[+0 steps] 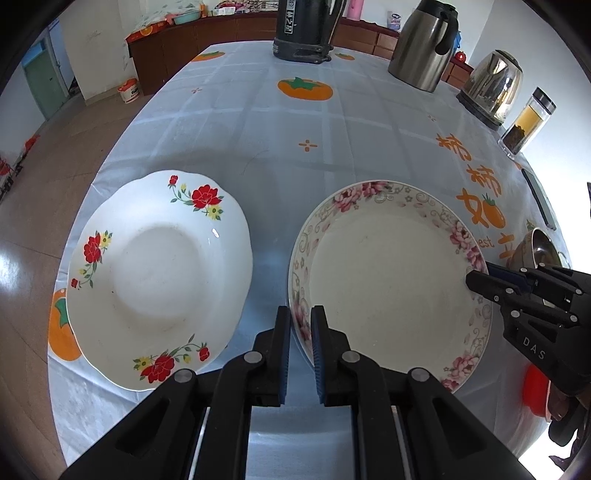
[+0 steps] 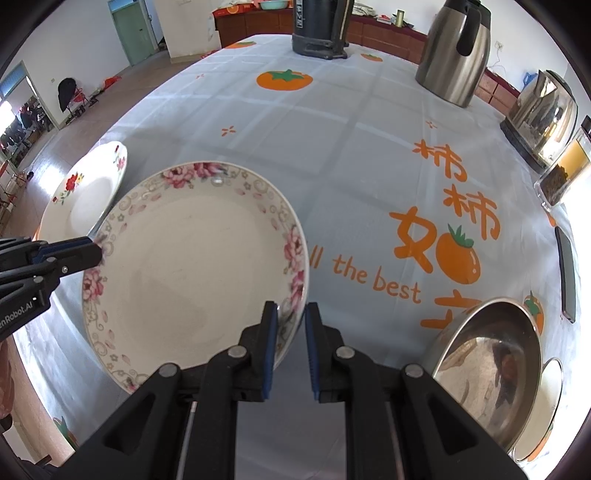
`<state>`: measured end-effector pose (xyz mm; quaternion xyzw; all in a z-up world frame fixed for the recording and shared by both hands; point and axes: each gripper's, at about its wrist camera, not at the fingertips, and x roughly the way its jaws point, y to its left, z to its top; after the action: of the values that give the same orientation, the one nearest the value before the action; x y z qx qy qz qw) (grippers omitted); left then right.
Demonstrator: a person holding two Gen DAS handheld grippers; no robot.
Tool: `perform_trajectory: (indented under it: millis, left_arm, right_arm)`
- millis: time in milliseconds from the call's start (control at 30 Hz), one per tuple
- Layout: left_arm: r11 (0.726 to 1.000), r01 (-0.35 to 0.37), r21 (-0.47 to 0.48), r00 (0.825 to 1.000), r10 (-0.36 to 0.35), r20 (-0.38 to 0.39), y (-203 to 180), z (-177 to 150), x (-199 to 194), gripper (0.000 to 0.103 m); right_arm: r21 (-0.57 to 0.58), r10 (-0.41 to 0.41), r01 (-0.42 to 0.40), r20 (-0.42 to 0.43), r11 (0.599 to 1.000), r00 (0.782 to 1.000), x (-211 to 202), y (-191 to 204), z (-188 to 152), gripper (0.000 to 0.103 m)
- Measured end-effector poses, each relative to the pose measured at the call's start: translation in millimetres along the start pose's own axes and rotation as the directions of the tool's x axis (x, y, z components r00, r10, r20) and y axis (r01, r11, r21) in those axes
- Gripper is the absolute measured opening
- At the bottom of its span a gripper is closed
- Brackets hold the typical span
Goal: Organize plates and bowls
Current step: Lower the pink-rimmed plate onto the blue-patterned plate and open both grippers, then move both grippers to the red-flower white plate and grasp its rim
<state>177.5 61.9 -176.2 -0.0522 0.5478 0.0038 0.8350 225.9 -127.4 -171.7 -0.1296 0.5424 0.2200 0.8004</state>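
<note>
A pink-flowered plate lies on the tablecloth; it also shows in the right wrist view. A red-flowered white deep plate lies to its left, seen too in the right wrist view. My left gripper straddles the pink plate's left rim, jaws slightly apart around it. My right gripper straddles the plate's right rim the same way; it appears in the left wrist view. A steel bowl sits at the right.
At the table's far side stand a black thermos, a steel jug, an electric kettle and a tea jar. A phone lies near the right edge. The table's left edge drops to the floor.
</note>
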Motion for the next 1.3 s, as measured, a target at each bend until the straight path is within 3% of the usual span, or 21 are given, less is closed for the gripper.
perform_trajectory:
  millis: [433, 733, 867, 1300]
  left_arm:
    - [1.000, 0.014, -0.011, 1.000, -0.014, -0.001, 2.0, -2.1, -0.3, 0.013]
    - [0.999, 0.030, -0.038, 0.999, -0.029, 0.026, 7.4, -3.4, -9.5, 0.013]
    - [0.996, 0.043, -0.075, 0.999, -0.041, 0.030, 16.6, -3.1, -13.3, 0.013]
    - [0.996, 0.033, -0.080, 0.999, -0.031, 0.024, 27.9, -7.0, -20.0, 0.014]
  right_arm:
    - [-0.050, -0.046, 0.046, 0.001, 0.998, 0.999, 0.2, 8.7, -1.2, 0.017]
    - [-0.028, -0.036, 0.036, -0.003, 0.999, 0.999, -0.9, 7.6, -1.7, 0.018]
    - [-0.011, -0.029, 0.029, 0.003, 1.000, 1.000, -3.0, 5.5, -5.4, 0.043]
    - [0.011, -0.022, 0.021, 0.085, 1.000, 0.996, -24.1, 11.2, 10.7, 0.043]
